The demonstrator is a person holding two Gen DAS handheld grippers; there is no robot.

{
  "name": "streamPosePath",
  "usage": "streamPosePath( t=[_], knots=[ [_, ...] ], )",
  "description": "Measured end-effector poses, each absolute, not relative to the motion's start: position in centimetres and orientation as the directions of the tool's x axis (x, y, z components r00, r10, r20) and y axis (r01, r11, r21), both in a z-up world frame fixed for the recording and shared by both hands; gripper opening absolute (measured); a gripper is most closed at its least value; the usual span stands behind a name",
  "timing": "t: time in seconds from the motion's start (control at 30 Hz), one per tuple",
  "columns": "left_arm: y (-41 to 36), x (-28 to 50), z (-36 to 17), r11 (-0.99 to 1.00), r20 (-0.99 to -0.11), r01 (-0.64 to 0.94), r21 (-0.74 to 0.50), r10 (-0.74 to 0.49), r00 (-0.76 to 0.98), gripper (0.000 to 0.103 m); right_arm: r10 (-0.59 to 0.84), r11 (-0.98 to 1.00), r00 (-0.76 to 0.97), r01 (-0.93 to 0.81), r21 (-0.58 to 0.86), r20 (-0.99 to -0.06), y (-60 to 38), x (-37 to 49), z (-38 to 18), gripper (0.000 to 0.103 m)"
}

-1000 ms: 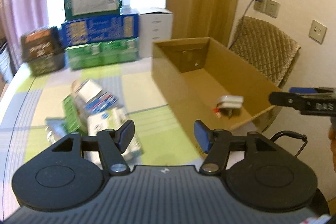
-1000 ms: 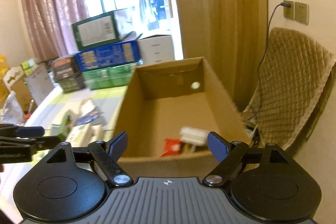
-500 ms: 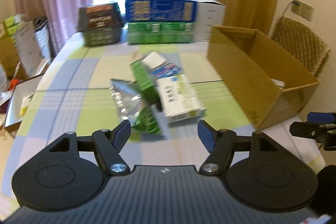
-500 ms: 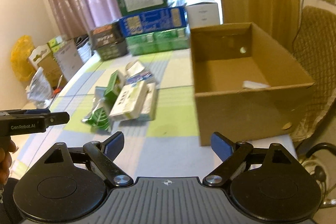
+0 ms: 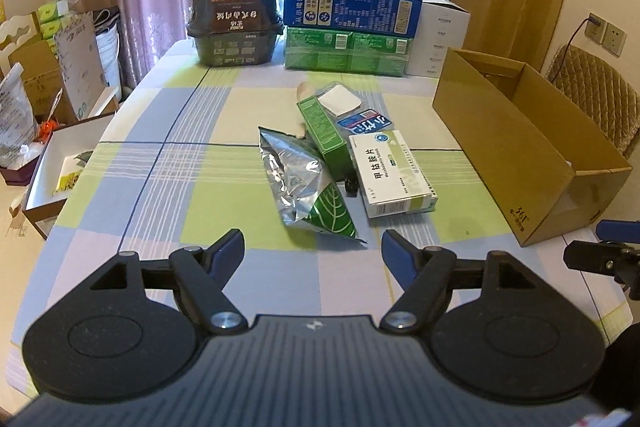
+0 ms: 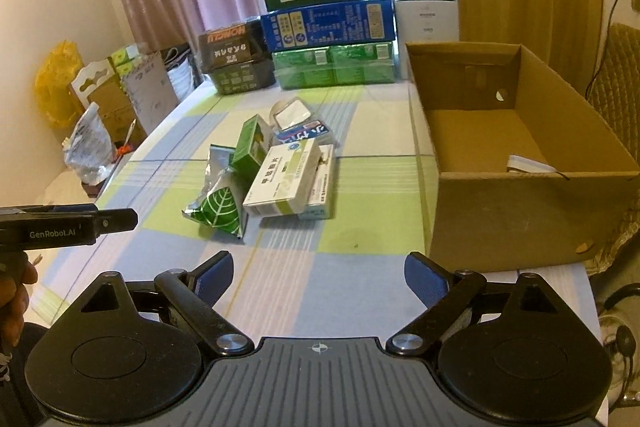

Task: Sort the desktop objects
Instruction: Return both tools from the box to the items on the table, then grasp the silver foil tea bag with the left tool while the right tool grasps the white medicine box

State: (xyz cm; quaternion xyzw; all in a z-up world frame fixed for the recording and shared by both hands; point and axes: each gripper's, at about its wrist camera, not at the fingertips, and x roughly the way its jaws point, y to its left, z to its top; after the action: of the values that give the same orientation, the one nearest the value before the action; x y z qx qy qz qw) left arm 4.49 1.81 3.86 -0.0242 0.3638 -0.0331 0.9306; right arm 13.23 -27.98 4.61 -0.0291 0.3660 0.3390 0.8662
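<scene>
Left tool [image 5: 312, 253]: jaws spread wide, nothing between them, held above the near edge of the surface [image 5: 168, 171], which carries a checked cloth in green, blue and lilac. Right tool [image 6: 318, 273]: also spread wide and empty, above the near edge, aimed between the pile and the cardboard box [image 6: 500, 215]. Each tool shows in the other's view: the right one at the far right edge of the left wrist view, the left one at the left edge of the right wrist view, gripped by a hand [image 6: 14, 299].

Pile of loose items sits mid-surface, well apart from both tools:
- silver foil pouch [image 5: 298, 183] with a green leaf print, lying flat, nearest to the tools.
- green carton [image 5: 324, 135], lying at an angle, its lower end over the pouch's upper edge.
- white medicine box [image 5: 390, 175] with green trim, just right of the green carton, resting on another pale box under it (seen in right wrist view).
- blue-and-white packet [image 5: 362, 123] behind the white box.
- clear packet with a white square [image 5: 340, 101] at the back of the pile.
- small black object [image 5: 352, 185] between pouch and white box; cannot tell what it is.

Cardboard box stands open-topped on the right side of the surface, near the pile but not touching it. Inside, a white item [image 6: 528, 165] lies against the near wall.

Back edge of the surface: stacked cartons [image 5: 348, 7] (green, blue, dark green on top), a dark container [image 5: 234, 27] to their left, a white box [image 5: 442, 35] to their right.
</scene>
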Motion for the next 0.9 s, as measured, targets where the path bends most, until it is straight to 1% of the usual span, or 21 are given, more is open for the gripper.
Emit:
streamPosePath(
  t=[0.07,0.27,0.37,0.53,0.73,0.77,0.9],
  knots=[
    [2.1,4.9,3.5,0.996,-0.683,0.043,-0.082,-0.088,0.725,0.075,0.564,0.767,0.498,-0.611,0.194,-0.659,-27.4,13.4,4.5,0.090],
    [3.4,6.9,2.7,0.992,-0.714,0.051,-0.114,-0.118,0.690,0.078,0.569,0.746,0.480,-0.643,0.174,-0.668,-24.5,14.4,3.9,0.090],
    [3.8,8.6,2.2,0.996,-0.743,0.053,-0.078,-0.094,0.662,0.079,0.564,0.741,0.474,-0.652,0.160,-0.676,-22.7,15.5,3.4,0.090],
    [4.7,11.5,1.2,0.997,-0.760,0.046,-0.056,-0.072,0.646,0.089,0.551,0.736,0.454,-0.660,0.151,-0.700,-19.5,18.2,1.9,0.090],
    [5.5,14.6,-0.2,0.998,-0.773,0.058,-0.037,-0.065,0.632,0.095,0.529,0.732,0.431,-0.668,0.136,-0.731,-15.7,21.1,-0.5,0.090],
    [5.6,15.0,-0.4,0.978,-0.776,-0.204,-0.032,0.105,0.623,0.095,0.525,0.733,0.428,-0.666,0.136,-0.736,-15.0,21.6,-0.8,0.090],
    [6.8,16.4,-1.1,0.978,-0.779,-0.200,-0.061,0.079,0.622,0.096,0.513,0.728,0.419,-0.675,0.122,-0.749,-12.8,23.3,-2.3,0.090]
  ],
)
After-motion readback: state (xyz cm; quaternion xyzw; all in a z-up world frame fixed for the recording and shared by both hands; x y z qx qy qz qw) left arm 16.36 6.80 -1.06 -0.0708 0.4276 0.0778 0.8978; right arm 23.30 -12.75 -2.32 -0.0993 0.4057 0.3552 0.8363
